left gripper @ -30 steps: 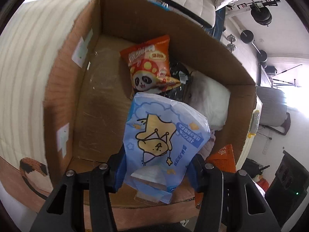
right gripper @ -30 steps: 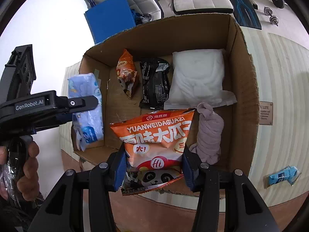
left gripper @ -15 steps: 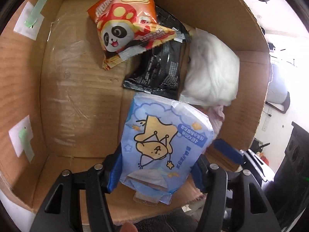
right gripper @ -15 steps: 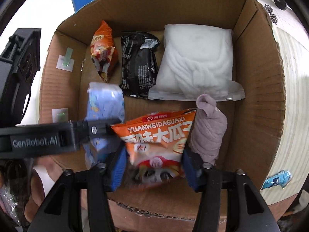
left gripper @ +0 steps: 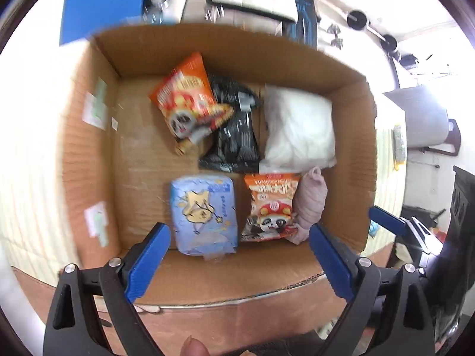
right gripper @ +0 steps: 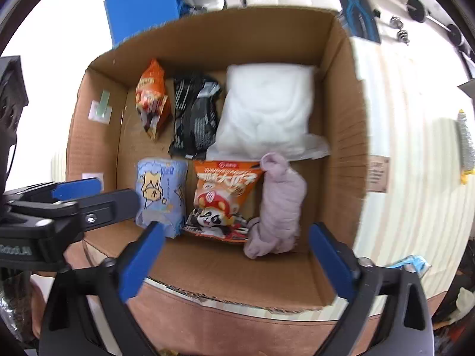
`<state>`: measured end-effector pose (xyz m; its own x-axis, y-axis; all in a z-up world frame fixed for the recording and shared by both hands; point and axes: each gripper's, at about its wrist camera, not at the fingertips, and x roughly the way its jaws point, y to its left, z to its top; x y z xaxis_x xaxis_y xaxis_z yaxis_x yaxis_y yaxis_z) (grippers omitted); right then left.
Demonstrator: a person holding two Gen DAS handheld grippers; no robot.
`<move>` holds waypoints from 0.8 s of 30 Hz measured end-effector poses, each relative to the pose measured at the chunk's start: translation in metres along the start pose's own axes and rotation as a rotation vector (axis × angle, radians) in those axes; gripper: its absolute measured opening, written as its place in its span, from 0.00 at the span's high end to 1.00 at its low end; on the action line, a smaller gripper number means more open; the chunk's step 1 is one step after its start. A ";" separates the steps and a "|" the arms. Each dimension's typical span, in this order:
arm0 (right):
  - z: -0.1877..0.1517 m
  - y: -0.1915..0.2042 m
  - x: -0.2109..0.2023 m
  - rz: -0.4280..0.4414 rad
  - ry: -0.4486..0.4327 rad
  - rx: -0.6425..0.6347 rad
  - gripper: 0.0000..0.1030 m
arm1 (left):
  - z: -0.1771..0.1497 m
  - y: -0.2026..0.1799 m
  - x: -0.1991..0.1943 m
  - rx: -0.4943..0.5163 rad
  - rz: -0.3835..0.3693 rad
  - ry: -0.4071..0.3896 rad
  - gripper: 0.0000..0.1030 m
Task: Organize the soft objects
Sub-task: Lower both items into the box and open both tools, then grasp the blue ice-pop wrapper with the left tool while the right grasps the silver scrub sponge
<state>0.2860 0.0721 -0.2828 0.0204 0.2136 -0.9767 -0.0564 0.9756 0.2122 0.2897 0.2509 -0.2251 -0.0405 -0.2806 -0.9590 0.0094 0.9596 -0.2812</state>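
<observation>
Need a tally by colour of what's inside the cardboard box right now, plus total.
Orange snack bags: 2
Black packet: 1
White bag: 1
Light blue pack: 1
Mauve cloth roll: 1
Total: 6

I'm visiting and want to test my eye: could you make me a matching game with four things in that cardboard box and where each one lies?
Things:
1. white pillow
2. blue pack
3. lilac cloth
4. black pouch

Places in the box, right wrist view:
A. near row, left
B. far row, right corner
C. far row, middle
D. near row, right

Pairs: 1-B, 2-A, 3-D, 4-C
</observation>
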 end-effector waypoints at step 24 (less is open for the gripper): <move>-0.085 -0.059 -0.143 0.074 -0.356 0.017 0.00 | -0.108 -0.116 -0.083 0.074 0.122 -0.398 0.06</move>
<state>0.2012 -0.0206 -0.1589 0.3638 0.2848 -0.8868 -0.0543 0.9570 0.2851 0.1839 0.1649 -0.1089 0.3547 -0.1652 -0.9203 0.0629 0.9863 -0.1528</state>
